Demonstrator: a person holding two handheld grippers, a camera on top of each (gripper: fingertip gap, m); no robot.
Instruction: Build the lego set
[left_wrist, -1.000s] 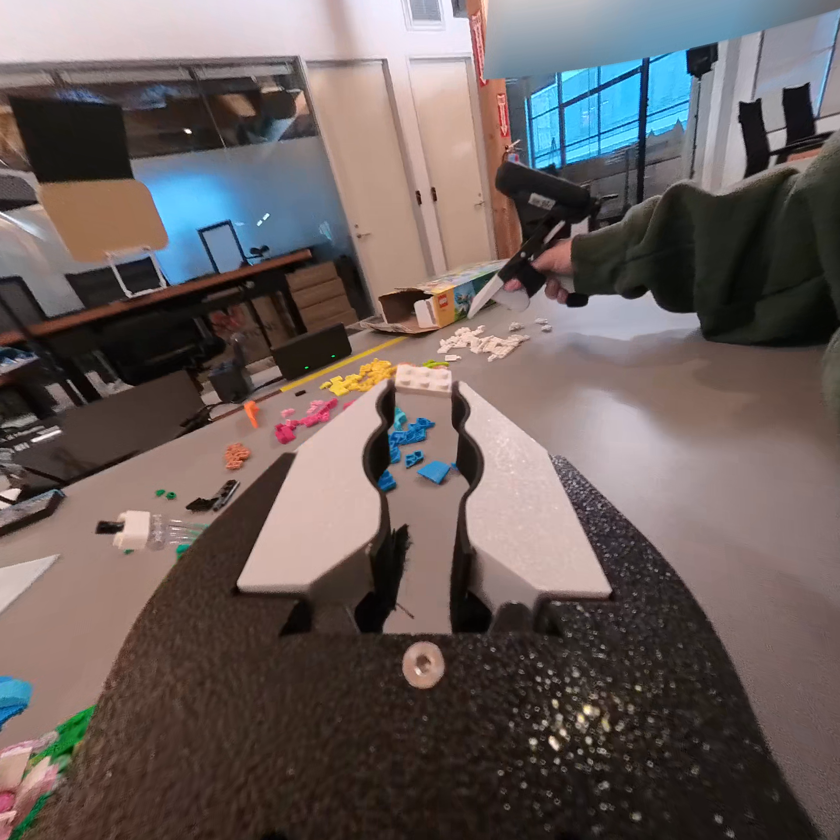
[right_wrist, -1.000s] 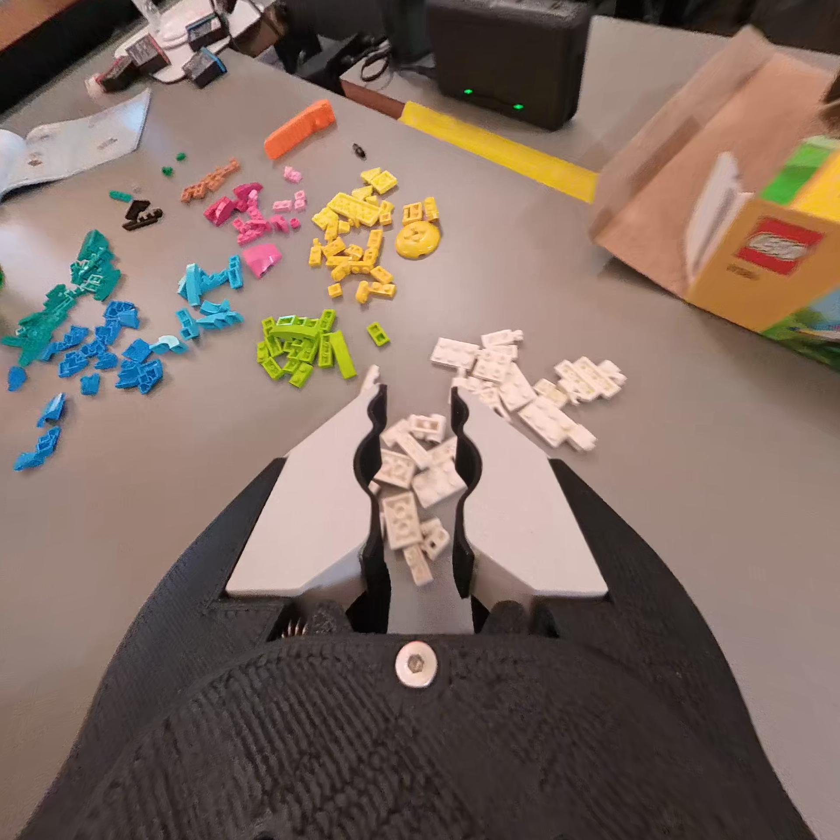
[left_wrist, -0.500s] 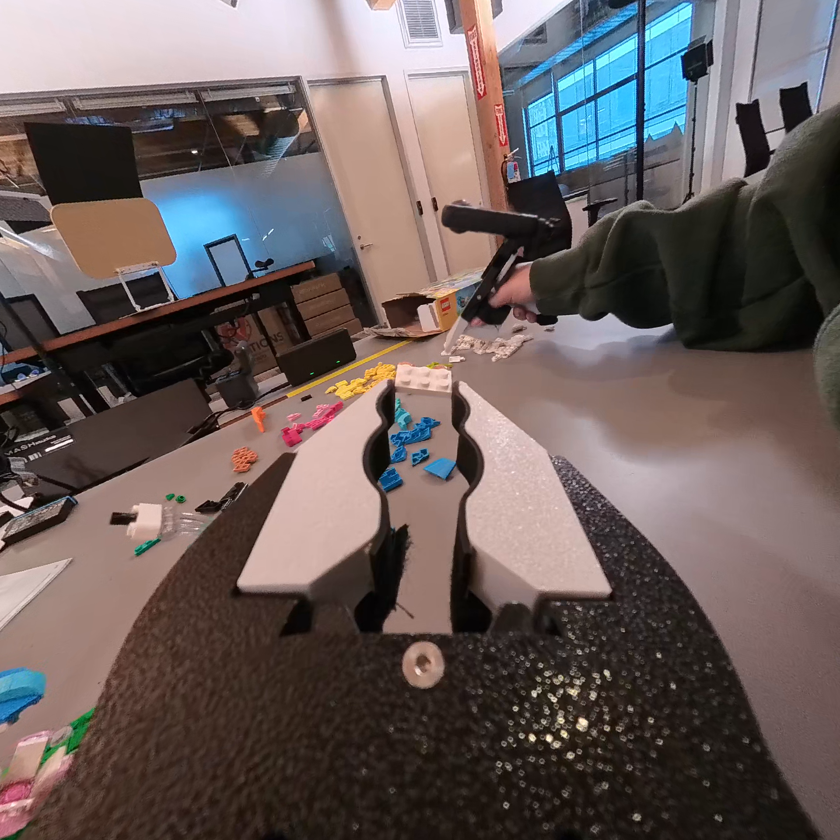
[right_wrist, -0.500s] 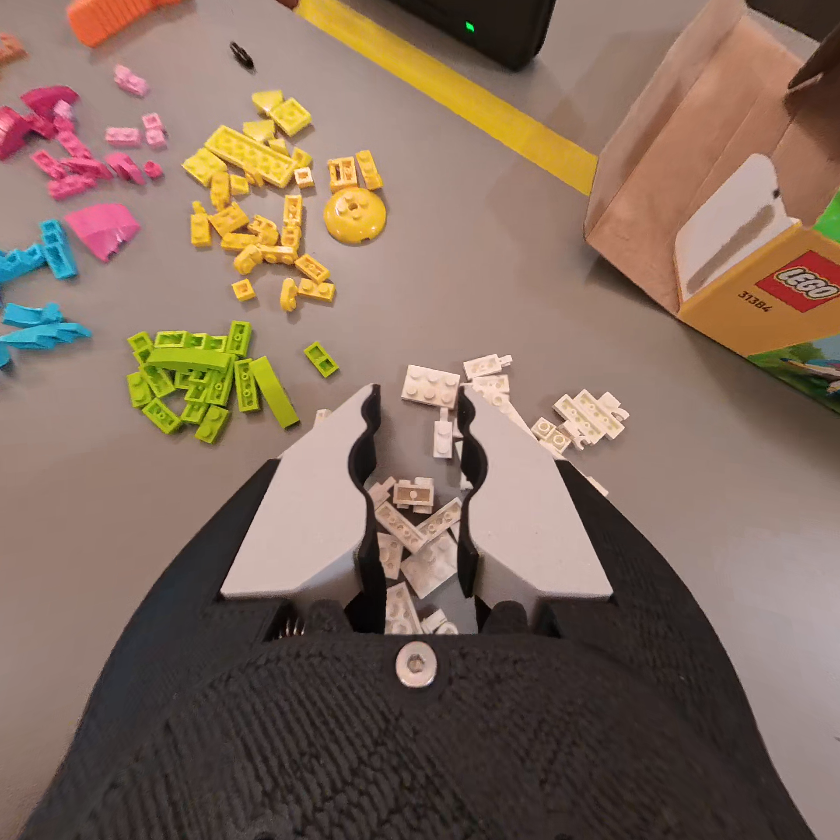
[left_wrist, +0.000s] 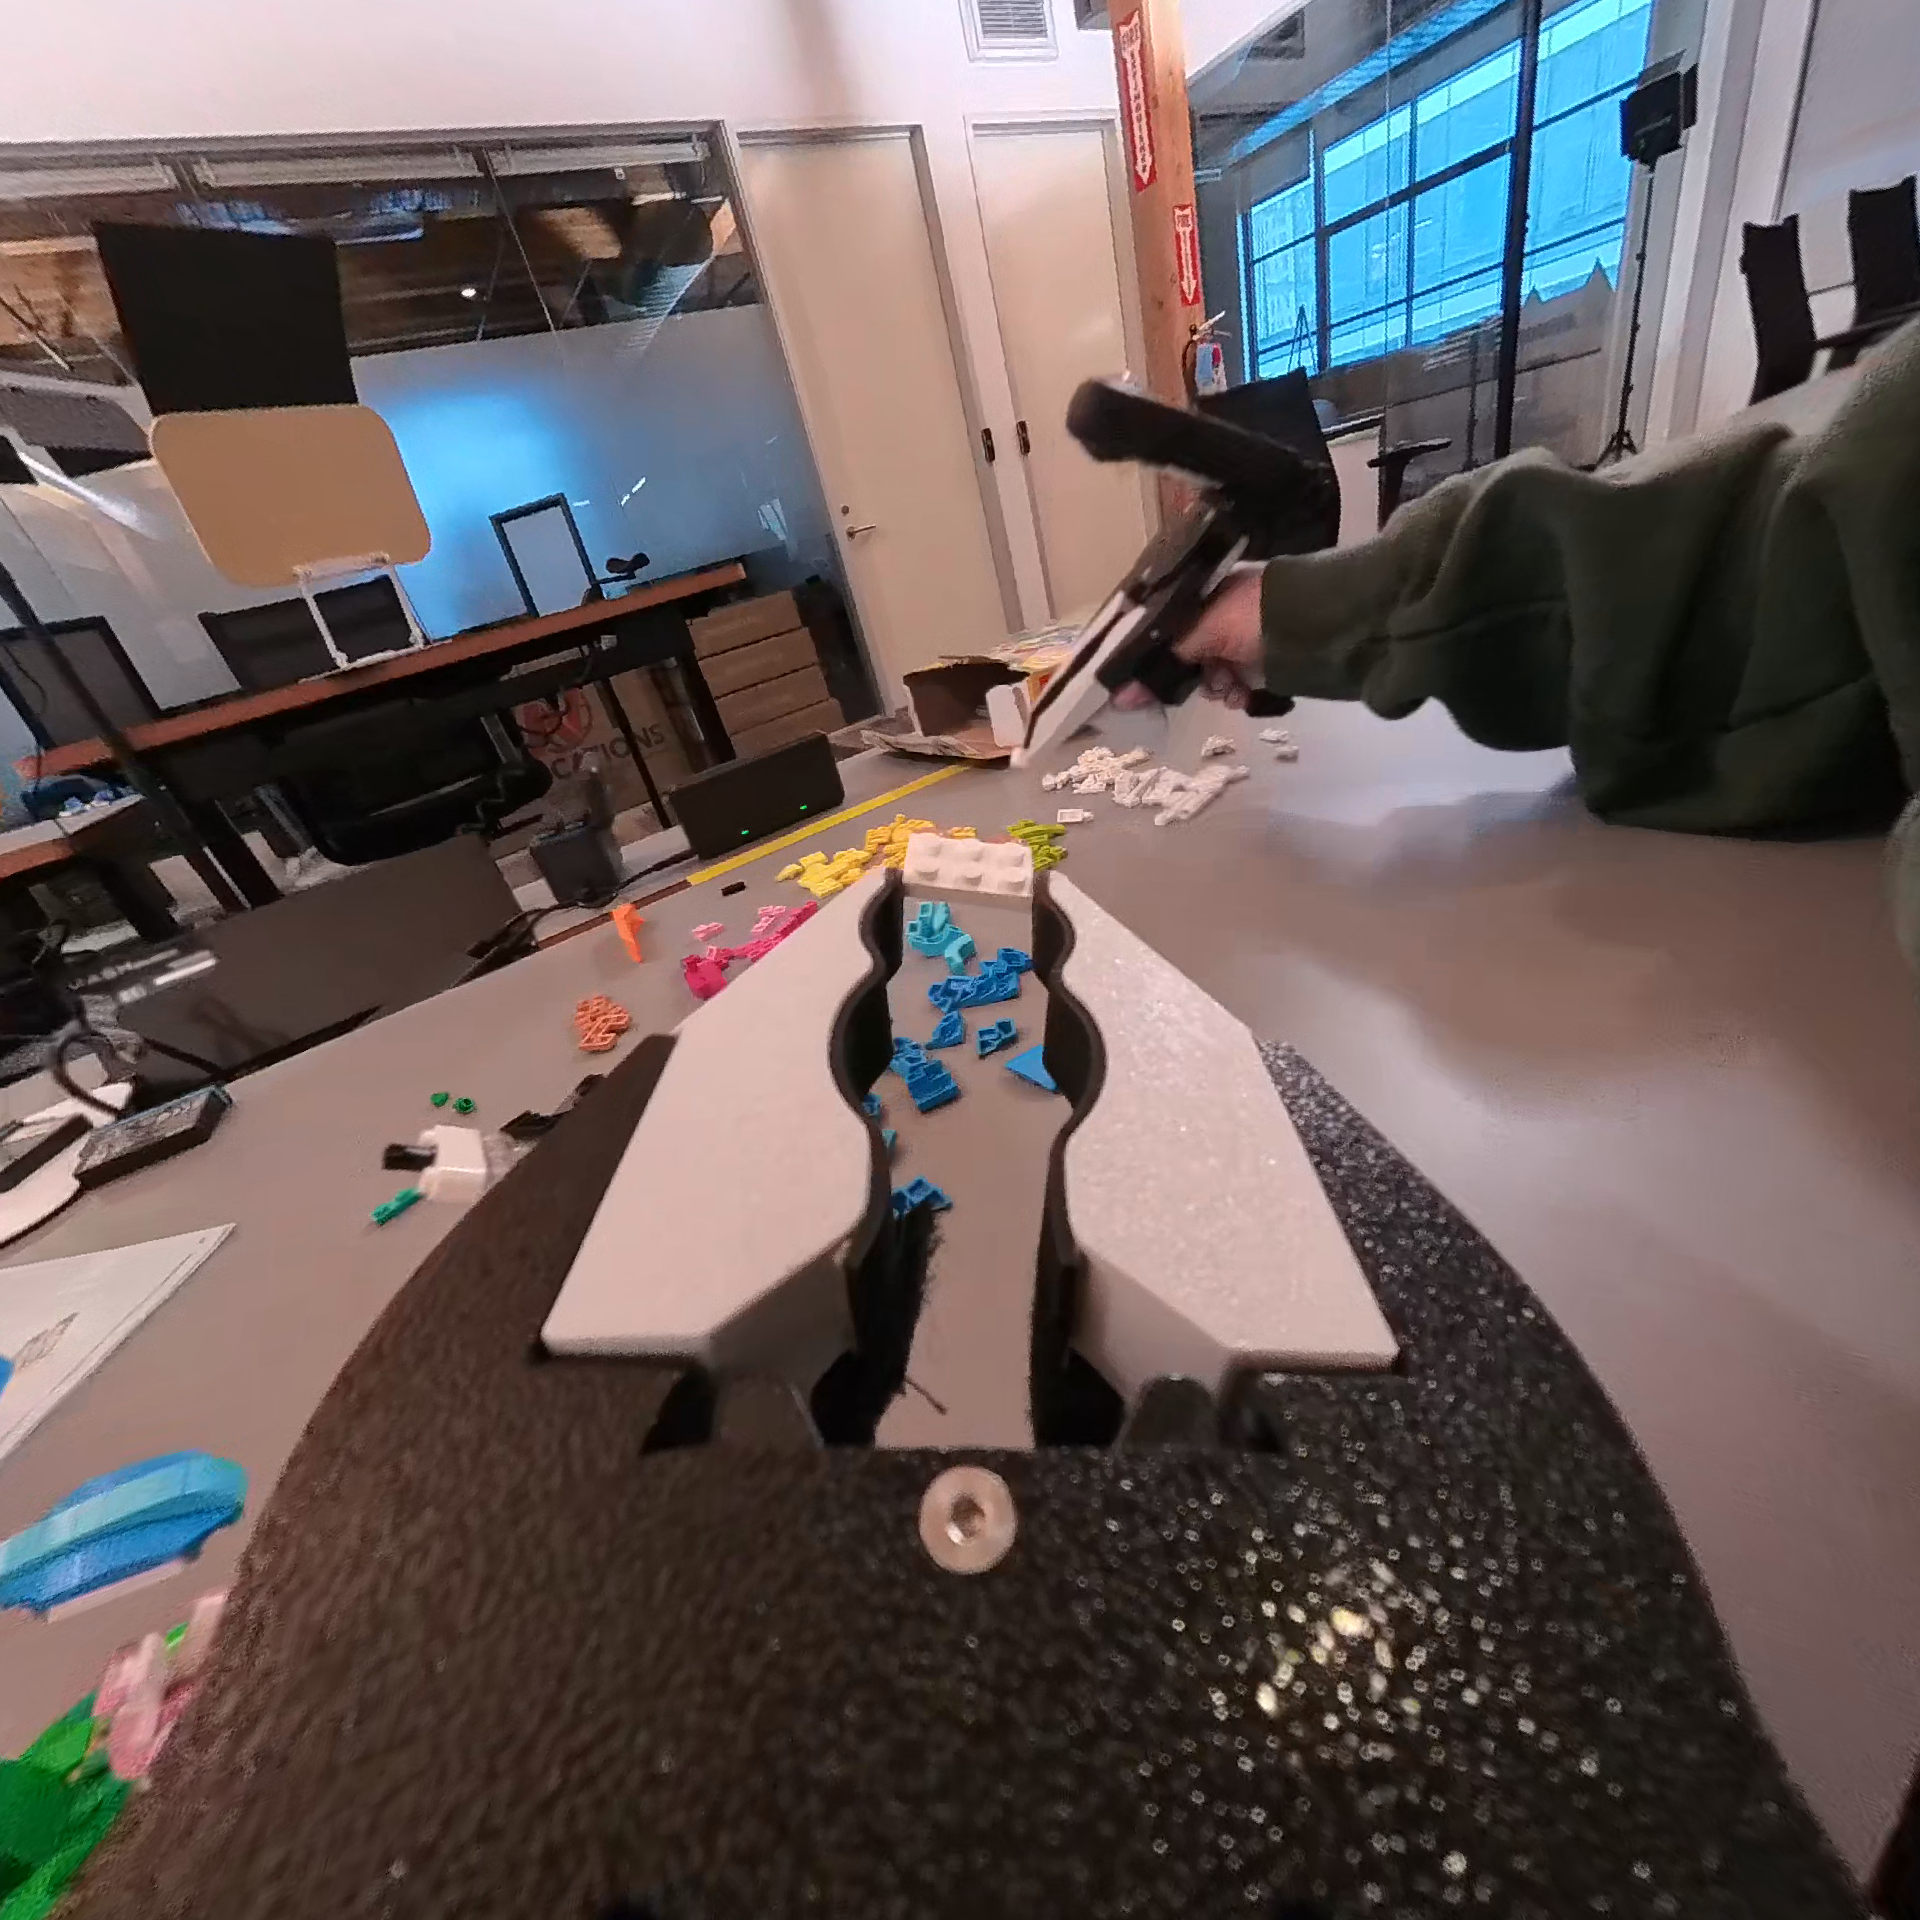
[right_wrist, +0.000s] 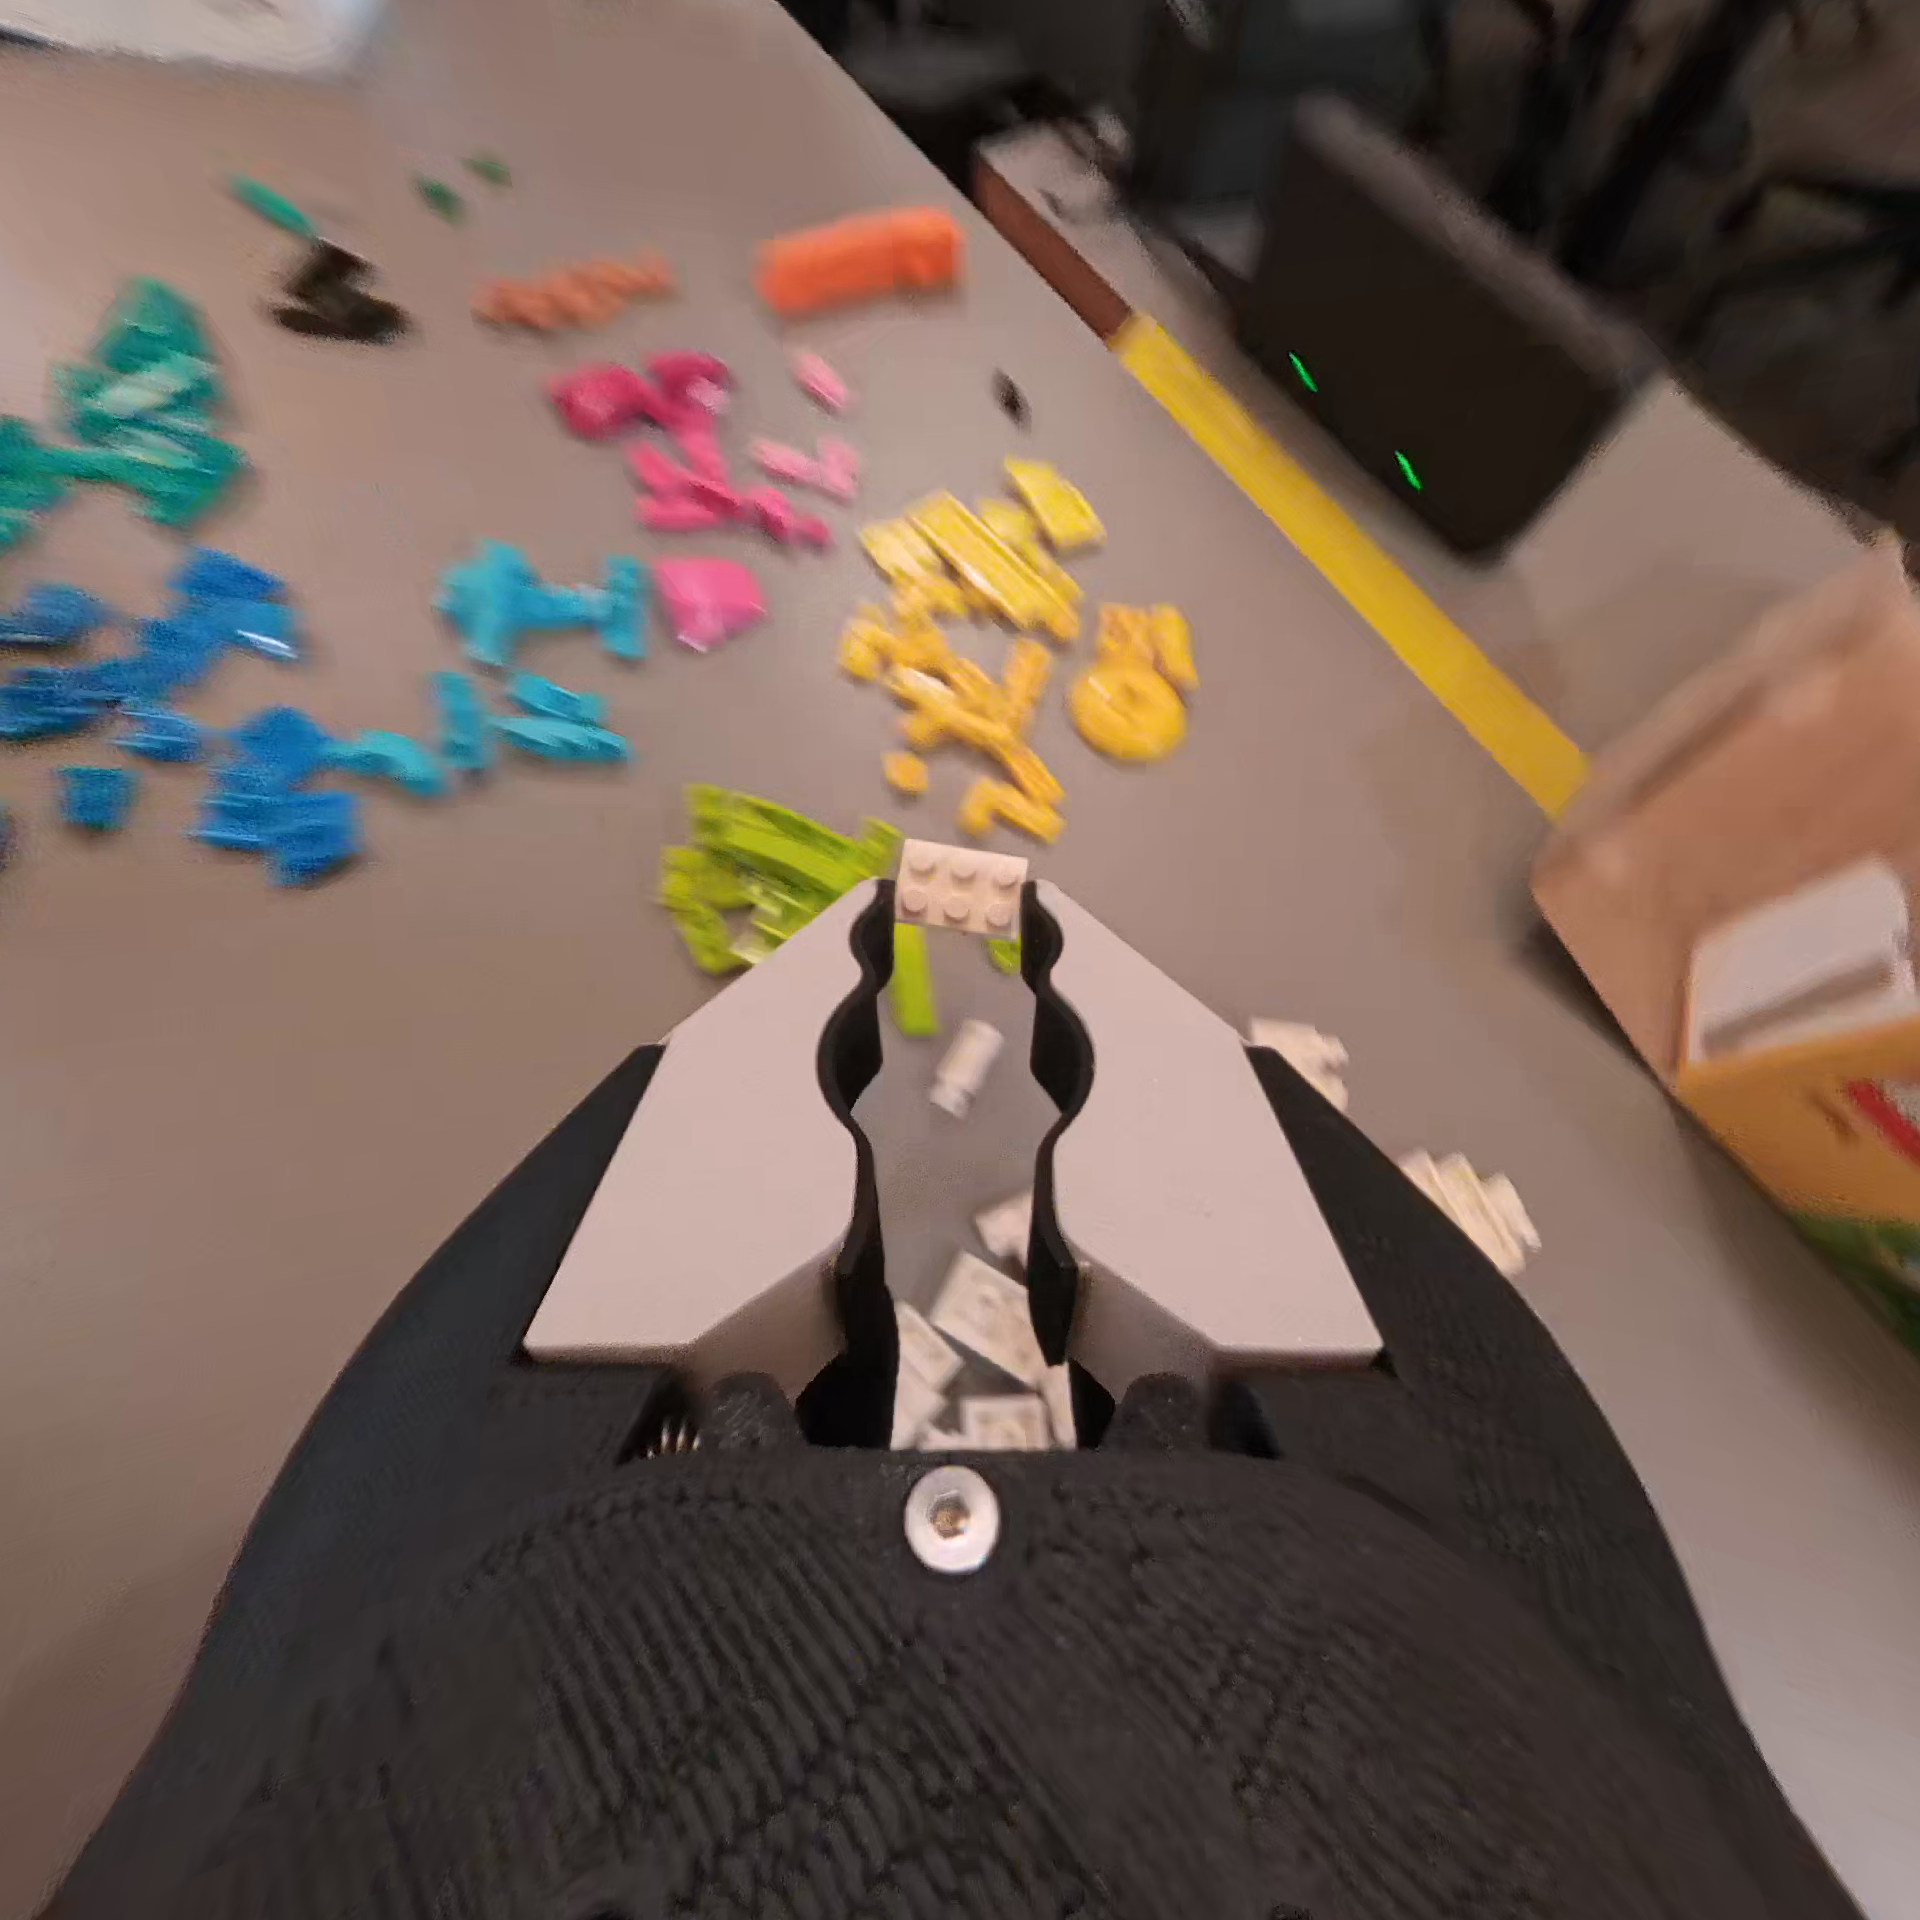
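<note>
My left gripper is shut on a white brick at its fingertips and holds it above the grey table. My right gripper is shut on a white plate with several studs, lifted off the table above the white pile. The right gripper also shows in the left wrist view, tilted down over the white pile, held by a hand with a green sleeve. Loose pieces lie sorted by colour: yellow, lime, pink, blue.
An open set box lies at the right. A yellow tape strip and a black device sit at the far edge. A booklet and a partly built blue model lie at the left. Across from one pair of fingers to the other is roughly 35 cm.
My right gripper went down into the white pile, shut on a white plate and lifted it away toward the lime pieces. My left gripper kept its white brick and stayed nearly still.
</note>
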